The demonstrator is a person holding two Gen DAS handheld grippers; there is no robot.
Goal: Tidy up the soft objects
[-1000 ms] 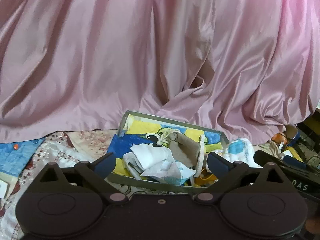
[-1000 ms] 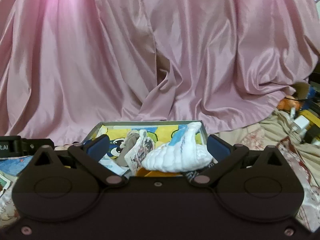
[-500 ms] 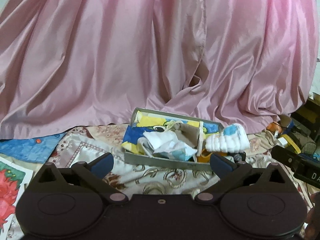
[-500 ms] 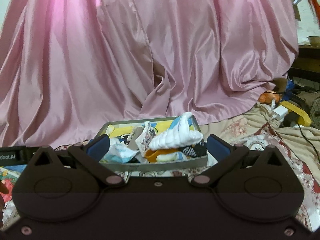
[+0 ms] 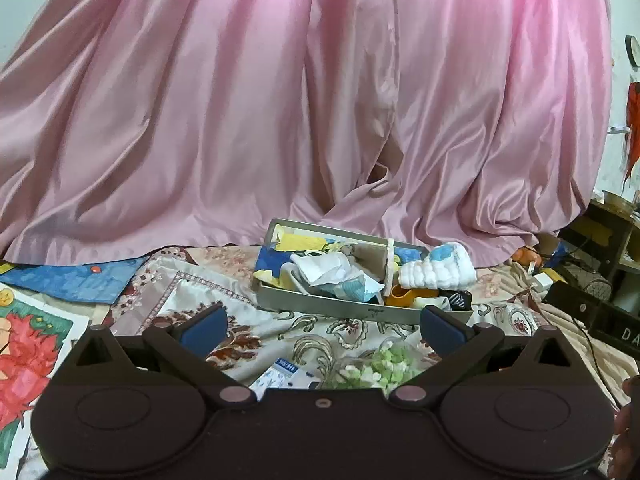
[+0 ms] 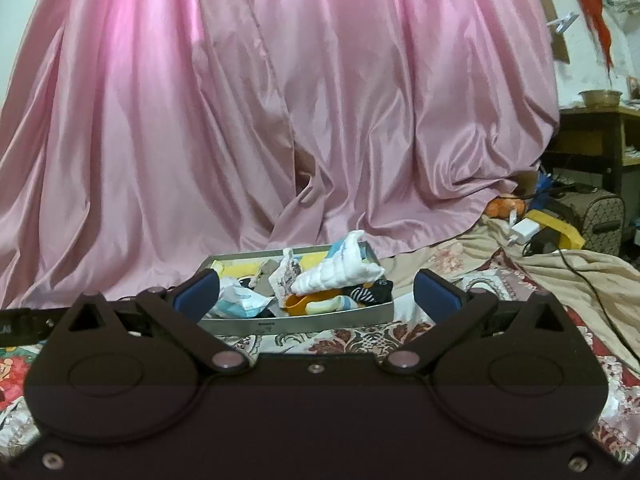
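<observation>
A grey tray rests on the patterned bedspread, filled with soft items. A rolled white cloth with a blue patch lies on its right side. A crumpled white and light-blue cloth sits at its left, and an orange piece and a striped sock lie near the front. My left gripper is open and empty, well back from the tray. My right gripper is open and empty too, short of the tray's front wall.
A pink satin curtain hangs behind the tray. A green-and-white bag and a small blue-printed packet lie on the bedspread near the left gripper. Colourful drawings lie at left. Cables, a charger and a wooden shelf crowd the right.
Both grippers have pulled back from the tray, which now looks smaller and farther off. More bedspread shows in front, with the green-and-white bag now in sight. Both stay open.
</observation>
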